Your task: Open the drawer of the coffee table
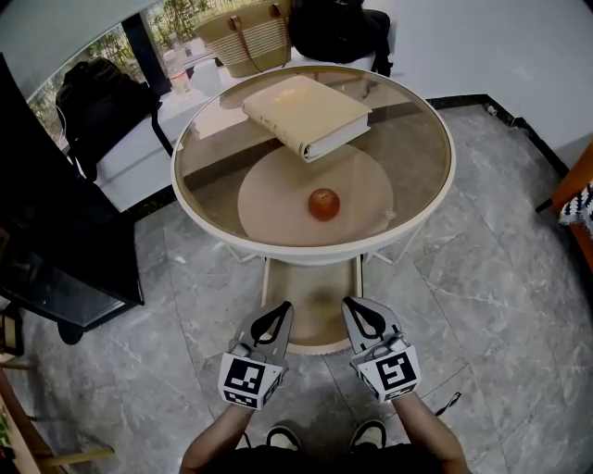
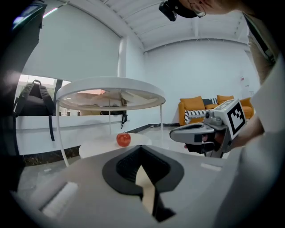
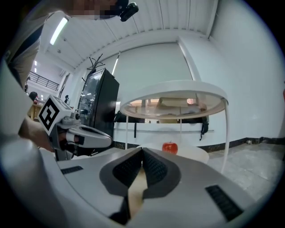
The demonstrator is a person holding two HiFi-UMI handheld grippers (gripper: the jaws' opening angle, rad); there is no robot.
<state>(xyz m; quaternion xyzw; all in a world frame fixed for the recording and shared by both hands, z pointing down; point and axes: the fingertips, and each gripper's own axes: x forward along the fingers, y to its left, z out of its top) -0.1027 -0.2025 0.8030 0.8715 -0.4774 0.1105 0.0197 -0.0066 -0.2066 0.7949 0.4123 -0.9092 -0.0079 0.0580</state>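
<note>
The round coffee table (image 1: 435, 211) has a glass top in a white rim. A tan book (image 1: 308, 113) lies on the glass, and a red apple (image 1: 323, 204) sits on the lower shelf. From under the table's near edge a tan drawer (image 1: 310, 301) with white sides juts toward me. My left gripper (image 1: 283, 308) hangs shut and holding nothing by the drawer's front left corner. My right gripper (image 1: 351, 304) is shut and holding nothing by the front right corner. Neither visibly touches the drawer. In the gripper views the left gripper (image 2: 141, 149) and the right gripper (image 3: 142, 151) point level at the apple (image 2: 124, 139) (image 3: 169, 147).
A black cabinet (image 1: 46, 241) stands at the left. Behind the table are a black backpack (image 1: 93, 102), a woven bag (image 1: 246, 37) and another black bag (image 1: 338, 28). An orange sofa (image 2: 200, 109) is across the room. My shoes (image 1: 283, 435) stand on the grey tiled floor.
</note>
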